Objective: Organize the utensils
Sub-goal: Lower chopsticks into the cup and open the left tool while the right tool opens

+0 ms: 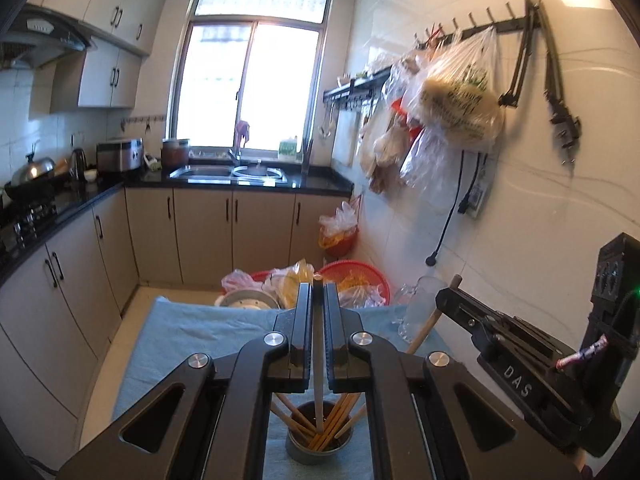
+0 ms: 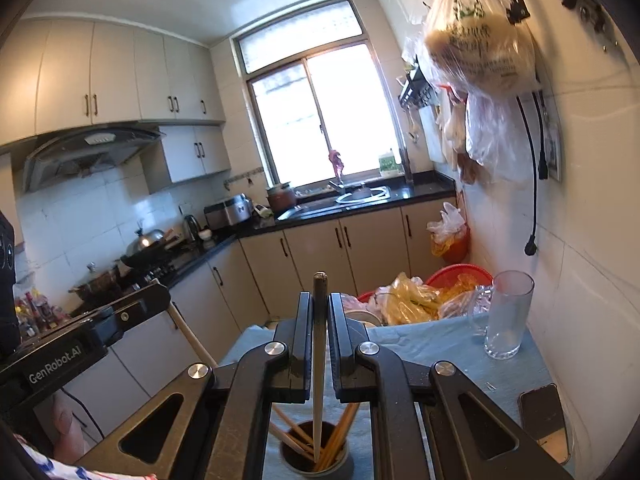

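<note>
A round metal holder [image 1: 319, 446] stands on the blue cloth below both grippers and has several wooden chopsticks [image 1: 334, 420] leaning in it; it also shows in the right wrist view [image 2: 314, 458]. My left gripper [image 1: 318, 292] is shut on a pale chopstick [image 1: 318, 360] whose lower end reaches into the holder. My right gripper [image 2: 320, 300] is shut on a dark-tipped chopstick [image 2: 319, 360] that also points down into the holder. The right gripper's body [image 1: 520, 352] shows at the right of the left wrist view.
A glass mug [image 2: 506, 314] stands on the cloth-covered table [image 2: 440, 344] near the wall. A phone [image 2: 544, 416] lies at the table's right edge. Red baskets with plastic bags [image 1: 352, 280] sit beyond the table. Bags hang on the right wall.
</note>
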The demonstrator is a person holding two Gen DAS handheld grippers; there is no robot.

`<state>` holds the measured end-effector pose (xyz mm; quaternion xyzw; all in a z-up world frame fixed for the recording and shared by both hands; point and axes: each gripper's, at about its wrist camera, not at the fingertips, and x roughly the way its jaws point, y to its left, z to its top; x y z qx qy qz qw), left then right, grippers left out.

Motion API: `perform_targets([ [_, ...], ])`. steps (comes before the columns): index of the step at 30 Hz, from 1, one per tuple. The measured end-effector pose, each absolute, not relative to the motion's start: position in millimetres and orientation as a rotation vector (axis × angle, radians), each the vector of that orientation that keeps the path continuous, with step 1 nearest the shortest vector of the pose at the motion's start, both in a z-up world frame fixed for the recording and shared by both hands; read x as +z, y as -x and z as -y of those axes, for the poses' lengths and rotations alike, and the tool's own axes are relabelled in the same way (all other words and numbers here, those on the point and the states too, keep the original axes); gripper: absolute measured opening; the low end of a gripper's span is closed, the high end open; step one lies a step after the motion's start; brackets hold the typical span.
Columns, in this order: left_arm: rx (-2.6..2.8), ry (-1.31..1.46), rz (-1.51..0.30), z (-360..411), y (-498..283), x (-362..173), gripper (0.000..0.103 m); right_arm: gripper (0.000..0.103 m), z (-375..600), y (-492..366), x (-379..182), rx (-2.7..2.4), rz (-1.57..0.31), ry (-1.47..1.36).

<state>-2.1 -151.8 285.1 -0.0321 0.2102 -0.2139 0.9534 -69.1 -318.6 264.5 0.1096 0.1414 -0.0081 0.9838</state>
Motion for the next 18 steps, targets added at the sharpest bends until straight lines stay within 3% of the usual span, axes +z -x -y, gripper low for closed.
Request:
perform_targets([
  [10, -0.432, 0.112, -0.567, 159, -38, 235, 0.005, 0.008, 324, 37, 207, 0.011, -0.421, -0.246],
  [18, -0.431, 0.115, -0.546, 152, -28, 239, 0.007, 0.008, 321, 25, 194, 0.028, -0.449, -0.243],
])
